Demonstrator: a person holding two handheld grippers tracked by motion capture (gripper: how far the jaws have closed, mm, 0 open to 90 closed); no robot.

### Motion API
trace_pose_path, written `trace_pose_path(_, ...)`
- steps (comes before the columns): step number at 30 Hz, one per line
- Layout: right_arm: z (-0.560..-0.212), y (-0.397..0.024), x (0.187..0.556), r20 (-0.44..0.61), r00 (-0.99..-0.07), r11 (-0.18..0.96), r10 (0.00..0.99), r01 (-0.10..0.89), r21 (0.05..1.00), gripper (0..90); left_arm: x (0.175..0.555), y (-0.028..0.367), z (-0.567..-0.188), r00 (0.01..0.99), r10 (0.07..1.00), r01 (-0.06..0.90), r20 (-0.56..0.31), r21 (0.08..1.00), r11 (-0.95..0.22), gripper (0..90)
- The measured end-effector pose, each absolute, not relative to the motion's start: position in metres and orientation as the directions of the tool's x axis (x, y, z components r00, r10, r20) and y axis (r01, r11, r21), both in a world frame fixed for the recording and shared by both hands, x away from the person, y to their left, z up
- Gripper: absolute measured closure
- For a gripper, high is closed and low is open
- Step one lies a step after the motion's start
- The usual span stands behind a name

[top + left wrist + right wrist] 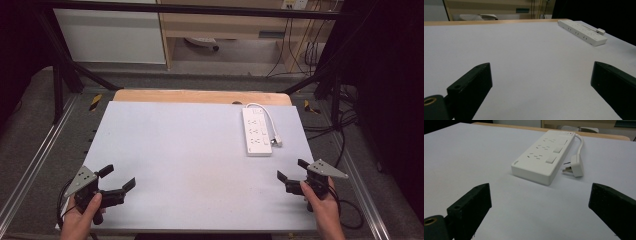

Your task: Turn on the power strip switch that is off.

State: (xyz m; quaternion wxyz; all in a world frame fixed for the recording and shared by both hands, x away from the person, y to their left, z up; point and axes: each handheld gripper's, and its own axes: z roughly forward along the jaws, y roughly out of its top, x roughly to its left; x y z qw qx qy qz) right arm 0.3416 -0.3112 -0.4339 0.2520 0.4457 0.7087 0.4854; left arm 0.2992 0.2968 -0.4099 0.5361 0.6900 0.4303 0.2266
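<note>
A white power strip [257, 132] lies at the table's far right, with three rows of sockets and switches. Its white cable [265, 113] loops round to a white plug [276, 142] lying beside it. The right gripper view has the power strip [545, 155] close ahead and the plug [576, 165] to its right. In the left gripper view the power strip [582, 32] is far off at the upper right. My left gripper [118, 177] is open near the front left edge, held in a hand. My right gripper [291, 170] is open at the front right, nothing between its jaws.
The table is a pale grey board [190, 160] with a wooden edge [200, 96] at the back. Black frame bars [60, 75] and cables [320, 130] stand around it. A wooden shelf unit [225, 30] is behind, on the floor.
</note>
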Motion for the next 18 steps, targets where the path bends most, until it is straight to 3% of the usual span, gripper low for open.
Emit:
trace_pose_path(14,-0.4324,-0.307,0.3389,0.083,-0.462,0.122,0.883,0.397,0.91,2.7,0.3002,0.2959,-0.41,0.528,0.838,0.354,-0.142,0.933,-0.065,4.1)
trace_pose_path(18,-0.4321,-0.3055,0.3397,0.161,-0.475,0.078,0.865,0.444,0.893,3.4,0.3016,0.2953,-0.409,0.539,0.831,0.346,-0.138,0.936,-0.069,3.8)
